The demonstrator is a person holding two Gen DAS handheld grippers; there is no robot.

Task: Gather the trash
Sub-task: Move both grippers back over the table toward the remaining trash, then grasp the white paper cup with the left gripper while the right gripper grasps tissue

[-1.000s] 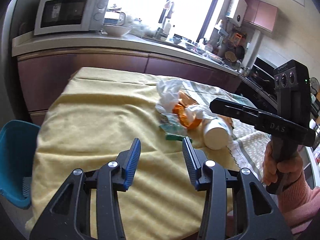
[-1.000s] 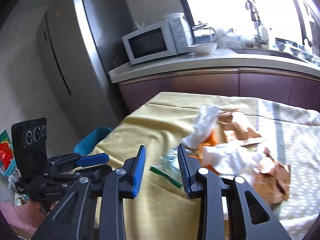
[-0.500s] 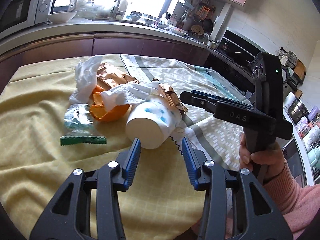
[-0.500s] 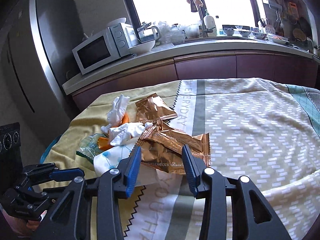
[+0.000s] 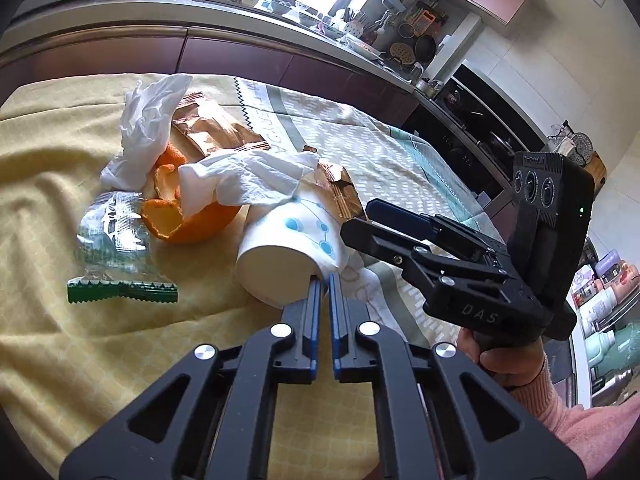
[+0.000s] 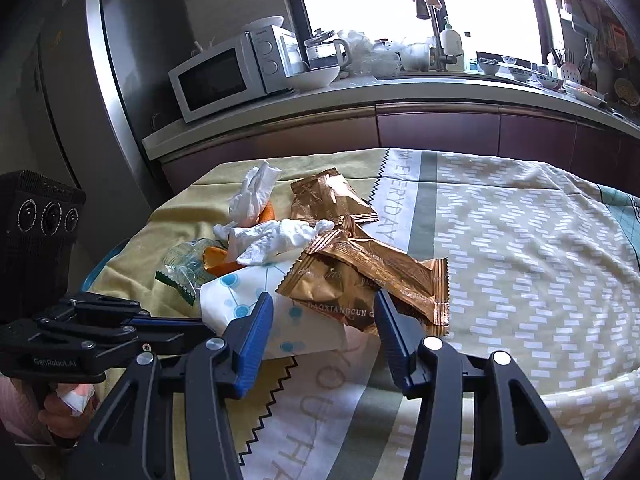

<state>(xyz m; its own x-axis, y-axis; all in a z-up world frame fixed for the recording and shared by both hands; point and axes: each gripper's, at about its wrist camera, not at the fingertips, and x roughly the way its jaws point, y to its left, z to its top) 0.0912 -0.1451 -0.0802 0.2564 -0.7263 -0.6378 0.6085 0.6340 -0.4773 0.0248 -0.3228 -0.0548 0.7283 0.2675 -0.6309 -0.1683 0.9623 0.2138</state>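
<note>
A trash pile lies on the cloth-covered table: a white paper cup with blue dots (image 5: 288, 252) on its side, orange peel (image 5: 192, 220), crumpled tissues (image 5: 248, 180), copper snack wrappers (image 6: 360, 276) and a clear green-edged wrapper (image 5: 116, 264). My left gripper (image 5: 324, 280) is shut on the cup's rim. The cup also shows in the right wrist view (image 6: 256, 300). My right gripper (image 6: 324, 304) is open, its jaws on either side of the cup's far end and the nearest copper wrapper.
A kitchen counter with a microwave (image 6: 236, 72), bowl and sink runs behind the table. A fridge (image 6: 100, 80) stands at the left. A blue bin edge (image 6: 100, 264) shows beside the table. The patterned cloth (image 6: 520, 260) stretches to the right.
My left gripper has moved in and shut on the cup's rim. My right gripper has moved closer to the cup and wrappers and stays open.
</note>
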